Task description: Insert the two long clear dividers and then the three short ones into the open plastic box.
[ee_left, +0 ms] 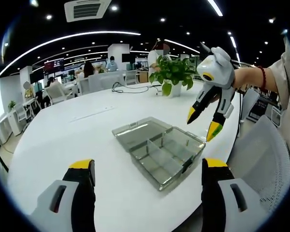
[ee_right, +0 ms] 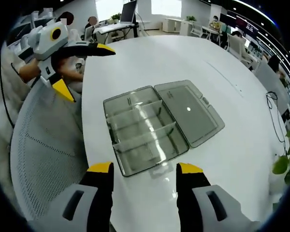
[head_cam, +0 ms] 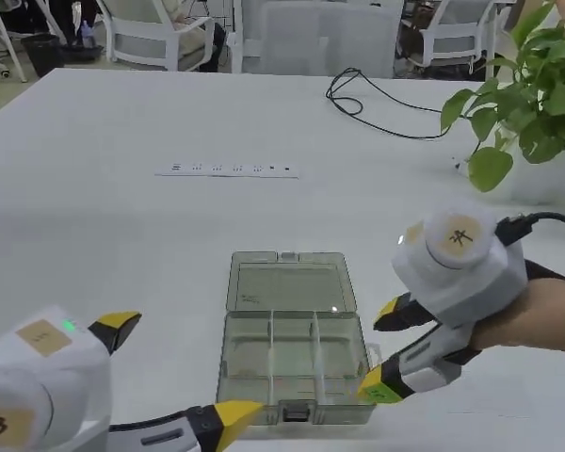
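Smoky clear plastic box (head_cam: pixel 292 282) lies open, two long dividers (head_cam: pixel 271 348) standing inside; yellow-tipped left gripper (head_cam: pixel 177 369) and right gripper (head_cam: pixel 379 350) gape wide, empty.

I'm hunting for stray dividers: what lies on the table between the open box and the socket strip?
Nothing: in the head view the white table between the box and the socket strip is bare.

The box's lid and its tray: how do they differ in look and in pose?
The tray holds two long dividers that split it into three lanes; the lid is one plain panel. The tray lies nearer the person; the lid lies beyond it, opened flat on the table. The tray carries a dark latch on its front edge. Both are clear greyish plastic, joined along one edge.
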The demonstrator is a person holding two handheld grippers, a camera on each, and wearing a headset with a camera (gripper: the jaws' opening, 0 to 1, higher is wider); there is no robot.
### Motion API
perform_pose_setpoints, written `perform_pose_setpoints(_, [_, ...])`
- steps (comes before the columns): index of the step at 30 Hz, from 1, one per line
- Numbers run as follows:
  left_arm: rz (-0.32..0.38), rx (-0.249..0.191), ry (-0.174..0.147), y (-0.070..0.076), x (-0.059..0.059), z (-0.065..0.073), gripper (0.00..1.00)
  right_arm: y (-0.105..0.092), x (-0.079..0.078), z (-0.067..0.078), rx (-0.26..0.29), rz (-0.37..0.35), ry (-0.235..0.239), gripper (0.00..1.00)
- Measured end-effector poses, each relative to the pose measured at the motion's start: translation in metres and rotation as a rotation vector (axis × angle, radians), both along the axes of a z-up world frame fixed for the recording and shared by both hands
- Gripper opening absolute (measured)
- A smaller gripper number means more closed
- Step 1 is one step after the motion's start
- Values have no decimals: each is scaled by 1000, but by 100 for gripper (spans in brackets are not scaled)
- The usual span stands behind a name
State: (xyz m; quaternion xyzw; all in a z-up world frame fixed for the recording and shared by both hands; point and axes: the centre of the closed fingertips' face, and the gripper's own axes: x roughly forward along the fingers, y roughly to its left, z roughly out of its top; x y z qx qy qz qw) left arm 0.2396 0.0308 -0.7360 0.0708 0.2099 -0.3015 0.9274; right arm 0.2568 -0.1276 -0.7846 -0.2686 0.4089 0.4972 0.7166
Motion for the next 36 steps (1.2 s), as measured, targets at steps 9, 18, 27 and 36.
perform_pose_setpoints(9, [9, 5, 1, 1, 0, 0, 92, -18, -7, -16, -28, 59, 19, 53])
perform_pose_setpoints(18, [17, -2, 0, 0, 0, 1, 91, -36, -8, -34, -56, 74, 24, 50])
perform_pose_setpoints(27, [26, 7, 8, 1, -1, -1, 90, -51, -6, -49, -102, 141, -1, 46])
perform_pose_setpoints(36, [38, 12, 10, 3, 0, -2, 89, -60, -3, -58, -138, 224, -24, 42])
